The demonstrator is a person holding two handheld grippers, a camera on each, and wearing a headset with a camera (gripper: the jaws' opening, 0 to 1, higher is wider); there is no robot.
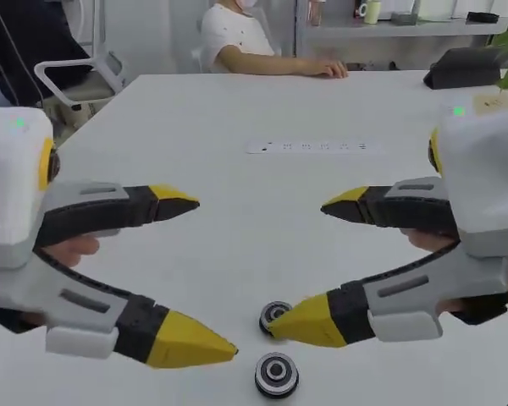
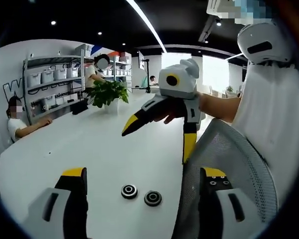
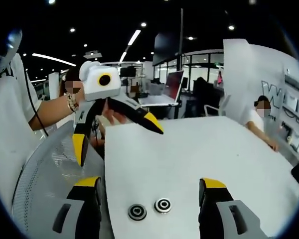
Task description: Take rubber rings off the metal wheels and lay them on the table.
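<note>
Two small metal wheels with black rubber rings lie on the white table [image 1: 262, 110] near its front edge. In the head view one wheel [image 1: 276, 375] lies in the open, and the other wheel [image 1: 273, 311] is partly hidden behind my right gripper's lower jaw. My left gripper [image 1: 213, 275] and right gripper [image 1: 298, 266] face each other above them, both open and holding nothing. The left gripper view looks between its own jaws [image 2: 143, 174] at both wheels [image 2: 129, 191] [image 2: 152, 197] and the right gripper [image 2: 155, 147]. In the right gripper view the wheels [image 3: 137, 211] [image 3: 163, 204] lie between its jaws [image 3: 149, 182].
A white power strip [image 1: 313, 146] lies mid-table. A person [image 1: 237, 42] sits at the far end with an arm on the table. A black object [image 1: 461, 68] and a green plant [image 2: 107, 92] stand at the far right. A grey mesh chair back [image 2: 229, 169] is beside me.
</note>
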